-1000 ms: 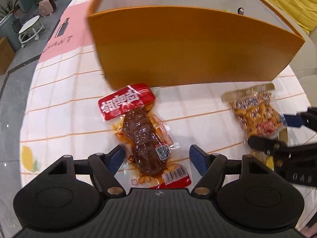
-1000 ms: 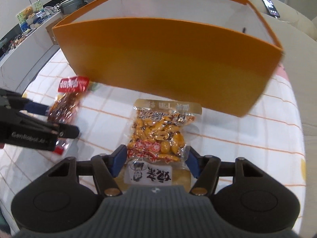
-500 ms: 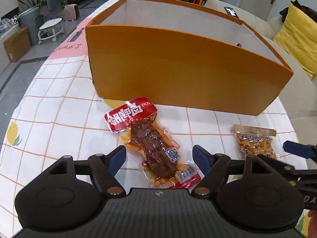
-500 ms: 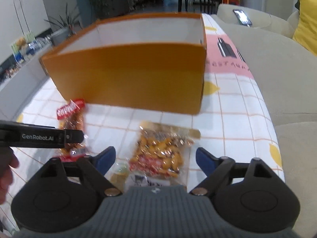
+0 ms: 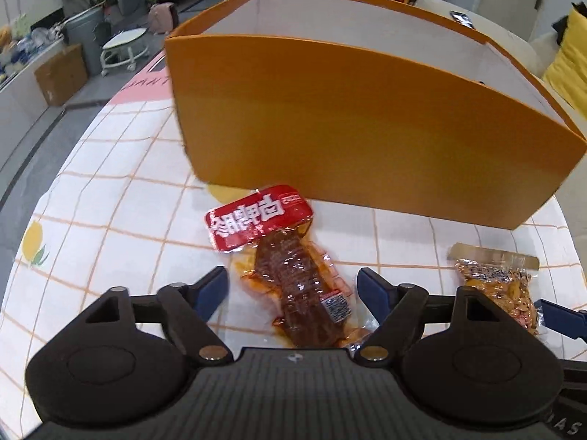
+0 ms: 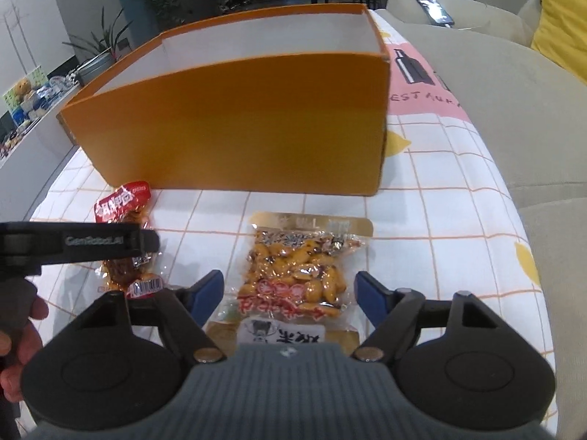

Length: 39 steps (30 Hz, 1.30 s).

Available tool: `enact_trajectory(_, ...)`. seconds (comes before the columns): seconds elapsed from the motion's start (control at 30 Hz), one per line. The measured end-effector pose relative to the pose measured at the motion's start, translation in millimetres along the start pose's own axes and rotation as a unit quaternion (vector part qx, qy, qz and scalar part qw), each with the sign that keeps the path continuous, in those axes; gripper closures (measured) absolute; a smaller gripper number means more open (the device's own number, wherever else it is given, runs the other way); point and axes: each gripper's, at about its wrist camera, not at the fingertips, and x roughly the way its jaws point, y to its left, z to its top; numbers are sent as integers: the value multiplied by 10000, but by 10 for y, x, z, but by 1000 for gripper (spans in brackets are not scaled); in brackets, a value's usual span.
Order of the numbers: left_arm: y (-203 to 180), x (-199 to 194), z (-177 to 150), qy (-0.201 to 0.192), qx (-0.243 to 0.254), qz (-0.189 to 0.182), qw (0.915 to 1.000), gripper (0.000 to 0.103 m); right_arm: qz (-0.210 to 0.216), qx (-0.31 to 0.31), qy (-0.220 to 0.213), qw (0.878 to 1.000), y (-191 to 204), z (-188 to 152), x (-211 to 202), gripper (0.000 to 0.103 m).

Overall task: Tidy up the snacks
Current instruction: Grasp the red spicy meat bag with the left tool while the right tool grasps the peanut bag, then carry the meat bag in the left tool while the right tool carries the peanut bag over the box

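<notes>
Tablecloth: meat packet lengthwise (boxward)

left gripper side, left of frame: "GenRobot.AI"
tablecloth pink patch, upper right: "RESTAU…", partly cut
snack pkts: Chinese chars, not legible

Each matte black plastic gripper is fitted with blue-padded fingertips, round domed side housings and brass-coloured pivot screws, above a ribbed grey body. White "GenRobot.AI" lettering is printed along the left gripper's black finger.
</notes>
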Motion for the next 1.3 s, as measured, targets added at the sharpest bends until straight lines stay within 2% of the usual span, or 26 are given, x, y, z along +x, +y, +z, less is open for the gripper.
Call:
enact_trajectory(0.07,-35,58,-7,-42,228,90,9997,13,-6,-36,93,9999,15,-9,42,28)
enact_trajectory(0.23,-99,45,-55,-257,529,-95,9982,26,-50,-239,61,9997,68,-3,73,27)
enact_trajectory(0.3,-121,51,-74,-319,649,-176,9972,29,-25,-254,-1,9997,58,-1,68,33)
enact_trajectory(0.33,-130,47,-82,-345,699,-213,9967,31,1,-284,-23,9996,58,4,63,42)
enact_trajectory(0.57,-157,35,-92,-384,806,-411,9952,42,220,-152,-53,9996,-42,20,30,48)
enact_trajectory(0.63,-141,20,-92,-362,764,-504,9951,45,346,-32,-82,9994,-77,45,2,54)
enact_trajectory(0.73,-107,16,-81,-276,675,-606,9955,48,529,107,-248,9982,-122,78,-56,71)
enact_trajectory(0.87,-78,-53,-80,-250,602,-659,9957,48,509,12,-243,9984,-102,104,-84,72)
enact_trajectory(1.0,-55,-190,-30,-403,522,-786,9947,48,561,99,-233,9981,-116,107,-127,73)
enact_trajectory(1.3,-52,-588,85,-767,402,-999,9912,48,614,123,-592,9963,-61,194,-470,74)
